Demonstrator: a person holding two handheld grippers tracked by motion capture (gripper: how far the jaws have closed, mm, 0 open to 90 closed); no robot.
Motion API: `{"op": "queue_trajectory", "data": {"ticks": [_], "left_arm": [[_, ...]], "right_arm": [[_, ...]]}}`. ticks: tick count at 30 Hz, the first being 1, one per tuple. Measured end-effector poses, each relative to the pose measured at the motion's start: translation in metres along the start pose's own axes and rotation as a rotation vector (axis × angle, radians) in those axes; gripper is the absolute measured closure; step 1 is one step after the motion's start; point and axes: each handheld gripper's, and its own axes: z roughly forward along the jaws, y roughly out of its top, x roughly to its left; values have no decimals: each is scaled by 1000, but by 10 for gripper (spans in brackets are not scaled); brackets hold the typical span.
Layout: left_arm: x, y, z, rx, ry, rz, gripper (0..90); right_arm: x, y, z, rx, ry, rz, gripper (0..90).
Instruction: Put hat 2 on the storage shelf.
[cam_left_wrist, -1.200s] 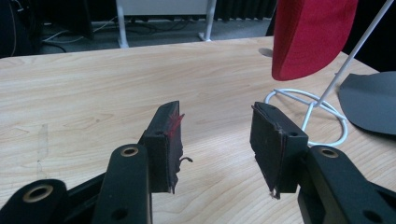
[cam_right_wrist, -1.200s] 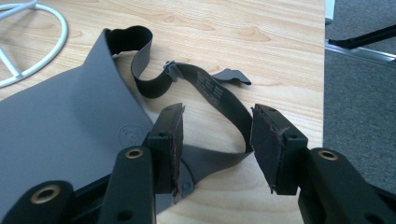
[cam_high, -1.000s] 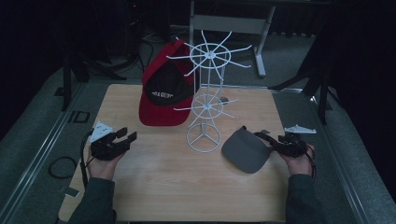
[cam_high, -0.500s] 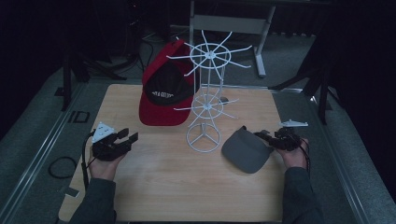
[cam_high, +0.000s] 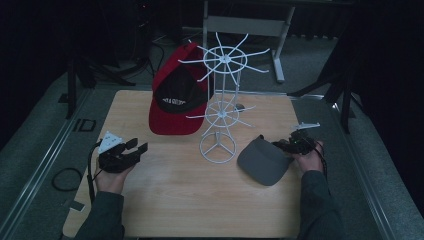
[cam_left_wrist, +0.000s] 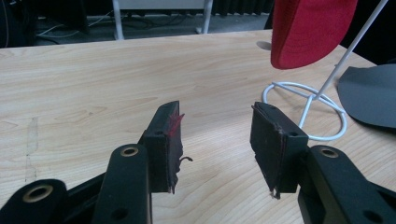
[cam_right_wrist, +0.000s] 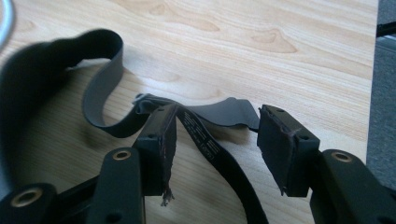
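On the tabletop (cam_high: 165, 190), right of the white wire stand (cam_high: 218, 145), lay the grey visor (cam_high: 262, 161), its strap (cam_right_wrist: 205, 140) between the right tongs (cam_high: 289, 146), which had just been widening and weren't pinching it. Left tongs (cam_left_wrist: 217, 140) spread, empty. Risk: closing now could catch only the strap edge, so the visor slips or drags into the stand holding the red cap (cam_high: 175, 97).

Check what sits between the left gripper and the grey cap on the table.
In the high view, bare tabletop runs from the left gripper to the ring base of the white wire rack; the grey cap lies just past it, beside the ring.
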Motion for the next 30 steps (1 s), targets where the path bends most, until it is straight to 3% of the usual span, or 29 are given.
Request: {"op": "queue_trajectory", "data": {"ticks": [12, 17, 19, 20, 22, 24, 27, 30], "left_arm": [[-1, -1, 2, 7, -3, 1, 535], [-2, -1, 3, 7, -5, 2, 535], [-2, -1, 3, 7, -5, 3, 535], [-2, -1, 3, 7, -4, 3, 535], [-1, -2, 3, 7, -4, 3, 535], [0, -2, 2, 8, -3, 0, 535], [0, -3, 2, 8, 1, -8, 535], [1, -4, 2, 10, 4, -16, 535]], "right_arm": [[0, 3, 24, 114, 2, -59, 467], [2, 9, 27, 125, -2, -69, 489], [2, 12, 29, 127, 2, -70, 538], [1, 13, 30, 131, 5, -60, 628], [1, 14, 30, 130, 4, -53, 679], [0, 14, 29, 118, 1, -28, 853], [0, 15, 28, 93, -3, -13, 890], [0, 18, 20, 25, -23, 12, 893]]}}
